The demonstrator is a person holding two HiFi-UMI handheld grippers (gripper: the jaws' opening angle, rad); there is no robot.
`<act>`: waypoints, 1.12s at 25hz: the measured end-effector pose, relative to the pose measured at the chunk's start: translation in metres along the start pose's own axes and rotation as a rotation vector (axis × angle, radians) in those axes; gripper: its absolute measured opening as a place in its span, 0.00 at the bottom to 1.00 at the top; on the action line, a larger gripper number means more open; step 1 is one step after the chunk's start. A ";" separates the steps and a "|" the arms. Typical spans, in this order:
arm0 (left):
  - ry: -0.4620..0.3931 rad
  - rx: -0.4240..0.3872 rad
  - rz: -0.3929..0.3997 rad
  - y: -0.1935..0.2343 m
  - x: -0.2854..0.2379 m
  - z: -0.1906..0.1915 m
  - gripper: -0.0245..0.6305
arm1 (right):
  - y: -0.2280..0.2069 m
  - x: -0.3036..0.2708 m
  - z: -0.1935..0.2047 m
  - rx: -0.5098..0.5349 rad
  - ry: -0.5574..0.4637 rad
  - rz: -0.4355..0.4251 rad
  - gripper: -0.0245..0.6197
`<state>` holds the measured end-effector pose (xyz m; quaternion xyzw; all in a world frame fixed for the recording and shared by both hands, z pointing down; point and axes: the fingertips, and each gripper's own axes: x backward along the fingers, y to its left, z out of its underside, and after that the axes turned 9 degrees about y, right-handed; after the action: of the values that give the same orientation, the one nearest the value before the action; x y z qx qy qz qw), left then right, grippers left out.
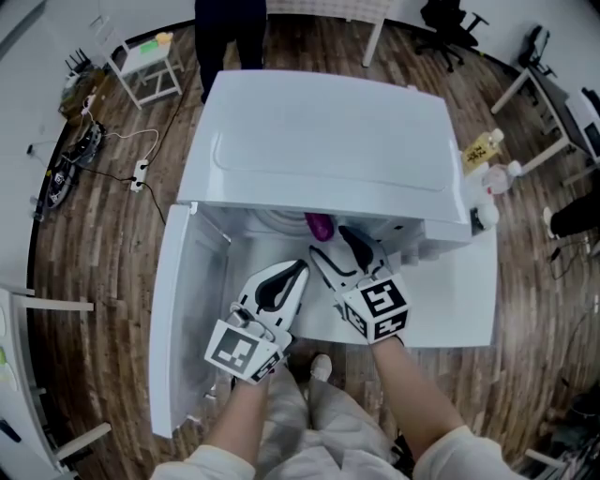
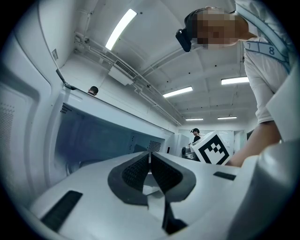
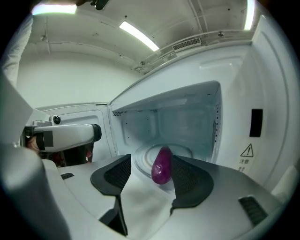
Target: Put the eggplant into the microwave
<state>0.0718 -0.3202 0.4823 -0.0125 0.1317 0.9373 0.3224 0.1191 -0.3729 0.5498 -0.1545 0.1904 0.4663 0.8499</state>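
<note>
The purple eggplant [image 1: 319, 225] lies inside the open white microwave [image 1: 328, 131], on its glass turntable [image 3: 180, 149]. In the right gripper view the eggplant [image 3: 162, 167] rests just past the jaws, close to the right one. My right gripper [image 1: 339, 246] is at the oven's mouth and stands open [image 3: 151, 161], holding nothing. The left gripper [image 1: 291, 272] hovers beside it, in front of the cavity, with its pads pressed together [image 2: 150, 157] on nothing. The microwave door [image 1: 183, 319] hangs wide open to the left.
The microwave sits on a white table [image 1: 473, 300] with bottles [image 1: 480, 150] at its right end. A person [image 1: 230, 28] stands behind the oven. A white stool [image 1: 150, 61] and cables [image 1: 103, 155] are on the wooden floor at left.
</note>
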 end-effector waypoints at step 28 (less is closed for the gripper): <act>0.025 -0.036 0.051 -0.044 0.007 -0.014 0.06 | 0.032 0.101 -0.034 0.051 -0.149 -0.062 0.10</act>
<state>0.0921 -0.2857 0.4575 -0.0265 0.1192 0.9472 0.2964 0.1351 -0.2970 0.4696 -0.1035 0.1335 0.4452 0.8793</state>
